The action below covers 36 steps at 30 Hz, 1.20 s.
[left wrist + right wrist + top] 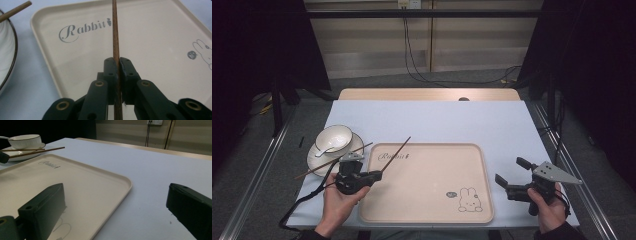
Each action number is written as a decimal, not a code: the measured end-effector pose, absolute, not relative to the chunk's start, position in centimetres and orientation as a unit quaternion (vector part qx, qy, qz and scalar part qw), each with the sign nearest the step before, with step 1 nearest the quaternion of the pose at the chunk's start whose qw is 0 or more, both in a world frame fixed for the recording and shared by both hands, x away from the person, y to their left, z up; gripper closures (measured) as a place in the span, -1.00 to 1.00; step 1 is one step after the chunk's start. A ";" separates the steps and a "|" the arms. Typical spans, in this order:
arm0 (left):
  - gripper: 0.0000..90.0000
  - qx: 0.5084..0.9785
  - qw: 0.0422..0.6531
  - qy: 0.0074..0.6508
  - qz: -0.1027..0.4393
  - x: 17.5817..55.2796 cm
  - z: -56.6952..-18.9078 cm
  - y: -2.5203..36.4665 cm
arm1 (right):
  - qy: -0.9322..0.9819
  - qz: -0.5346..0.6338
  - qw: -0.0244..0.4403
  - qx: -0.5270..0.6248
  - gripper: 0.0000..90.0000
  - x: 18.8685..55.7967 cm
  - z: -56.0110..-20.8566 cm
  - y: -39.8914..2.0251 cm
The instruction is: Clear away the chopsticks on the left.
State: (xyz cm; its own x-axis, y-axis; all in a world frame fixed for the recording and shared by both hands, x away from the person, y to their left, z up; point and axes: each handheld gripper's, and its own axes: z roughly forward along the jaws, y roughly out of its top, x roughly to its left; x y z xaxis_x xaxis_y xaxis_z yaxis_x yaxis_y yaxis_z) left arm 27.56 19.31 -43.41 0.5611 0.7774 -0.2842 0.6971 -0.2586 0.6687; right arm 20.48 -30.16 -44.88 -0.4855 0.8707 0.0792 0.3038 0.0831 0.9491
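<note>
A thin brown wooden chopstick (115, 32) is clenched in the left tool (381, 174), lifted over the beige plastic rabbit tray (427, 200). Its twin (332, 161) remains across the white saucer (314, 160), seemingly next. The right tool (511, 173) idles released.

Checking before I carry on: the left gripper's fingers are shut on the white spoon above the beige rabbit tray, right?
Not the spoon. The left gripper is shut on a thin brown wooden chopstick above the beige rabbit tray, as the left gripper view shows.
</note>
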 end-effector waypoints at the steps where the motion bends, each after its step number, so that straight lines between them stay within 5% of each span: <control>1: 0.88 0.789 0.391 0.471 0.043 27.3 -43.6 19.0 | 0.685 0.524 0.271 0.428 -0.96 20.5 -44.9 -30.1; 15: 0.88 0.812 0.327 0.482 0.042 27.5 -46.1 18.0 | 0.688 0.524 0.270 0.424 -0.96 20.5 -44.9 -30.1; 36: 0.77 0.809 0.333 0.482 0.045 27.5 -46.2 17.9 | 0.688 0.523 0.270 0.424 -0.95 20.5 -44.9 -30.0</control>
State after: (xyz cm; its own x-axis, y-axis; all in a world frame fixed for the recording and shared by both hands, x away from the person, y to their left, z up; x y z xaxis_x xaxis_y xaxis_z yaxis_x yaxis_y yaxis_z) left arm 27.47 17.86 -46.24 0.5310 0.8099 -0.2492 0.7505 -0.3129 0.5821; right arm 20.45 -29.98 -44.91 -0.4941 0.8665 0.0718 0.3013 0.0932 0.9490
